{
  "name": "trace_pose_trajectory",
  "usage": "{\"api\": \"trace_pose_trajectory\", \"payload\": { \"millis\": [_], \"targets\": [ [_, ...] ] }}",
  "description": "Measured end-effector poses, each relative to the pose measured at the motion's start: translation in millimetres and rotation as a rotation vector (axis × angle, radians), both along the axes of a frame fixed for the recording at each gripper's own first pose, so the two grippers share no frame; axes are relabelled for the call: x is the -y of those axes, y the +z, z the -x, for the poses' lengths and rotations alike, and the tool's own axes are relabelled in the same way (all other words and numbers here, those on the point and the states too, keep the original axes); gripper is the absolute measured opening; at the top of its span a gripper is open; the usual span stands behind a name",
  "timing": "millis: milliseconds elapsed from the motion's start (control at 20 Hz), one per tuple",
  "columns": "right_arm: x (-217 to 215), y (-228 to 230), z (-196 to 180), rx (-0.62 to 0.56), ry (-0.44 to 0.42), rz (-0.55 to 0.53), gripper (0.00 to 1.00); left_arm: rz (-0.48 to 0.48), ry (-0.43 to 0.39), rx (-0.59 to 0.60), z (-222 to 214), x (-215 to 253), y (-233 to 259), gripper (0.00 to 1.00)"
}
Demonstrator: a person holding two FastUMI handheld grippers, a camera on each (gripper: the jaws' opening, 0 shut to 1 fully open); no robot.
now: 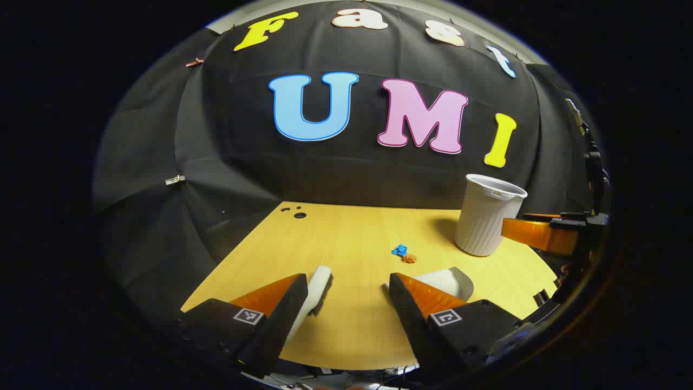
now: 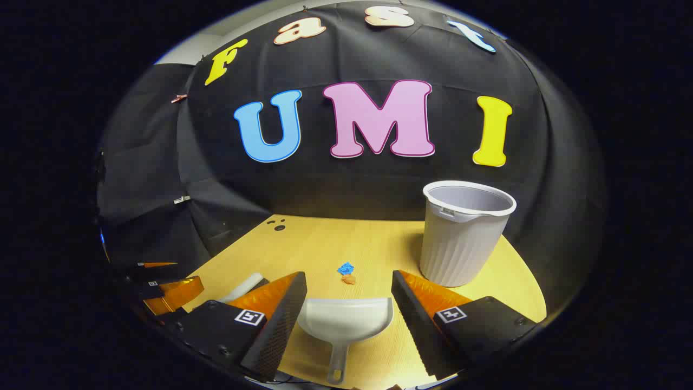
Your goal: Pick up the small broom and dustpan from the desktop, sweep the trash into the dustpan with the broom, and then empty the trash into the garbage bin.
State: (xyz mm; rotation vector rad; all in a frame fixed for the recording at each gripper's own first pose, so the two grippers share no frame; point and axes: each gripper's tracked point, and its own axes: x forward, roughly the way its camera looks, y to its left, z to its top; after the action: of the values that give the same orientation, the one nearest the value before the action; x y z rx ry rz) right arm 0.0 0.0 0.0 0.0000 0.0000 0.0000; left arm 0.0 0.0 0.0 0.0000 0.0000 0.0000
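- The left gripper (image 1: 346, 303) hovers above the near edge of the wooden desktop (image 1: 357, 233), its fingers spread wide apart and holding nothing.
- The small broom (image 1: 314, 290) lies flat on the desktop just behind that gripper's left finger, its white handle pointing away and a dark strip of bristles along its right side.
- In the left gripper view, part of the white dustpan (image 1: 449, 281) shows behind the right finger, lying on the desktop.
- The right gripper (image 2: 349, 309) also hovers with fingers wide apart, empty, straight above the dustpan (image 2: 346, 322), whose handle points toward the near edge.
- The trash, a blue scrap (image 2: 345, 267) and an orange scrap (image 2: 349, 279), lies touching together in the middle of the desktop, just beyond the dustpan's mouth.
- The white ribbed garbage bin (image 2: 463, 235) stands upright at the far right of the desktop, apart from the scraps.
- A few small dark holes (image 1: 298, 212) mark the desktop's far left corner.
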Motion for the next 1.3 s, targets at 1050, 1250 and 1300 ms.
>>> {"api": "trace_pose_trajectory", "payload": {
  "millis": [1050,1250,1300],
  "targets": [
    [-21,-69,-43,-0.227,0.186,0.020,0.99,0.021,0.036,-0.420,-82,-71,-88,0.96],
    [-10,-90,-57,-0.287,0.200,-0.016,0.99,-0.012,0.033,-0.587,-111,-77,-124,0.96],
    [-6,-94,-60,-0.299,0.205,-0.030,0.99,-0.024,0.033,-0.626,-117,-77,-132,0.96]
  ]
}}
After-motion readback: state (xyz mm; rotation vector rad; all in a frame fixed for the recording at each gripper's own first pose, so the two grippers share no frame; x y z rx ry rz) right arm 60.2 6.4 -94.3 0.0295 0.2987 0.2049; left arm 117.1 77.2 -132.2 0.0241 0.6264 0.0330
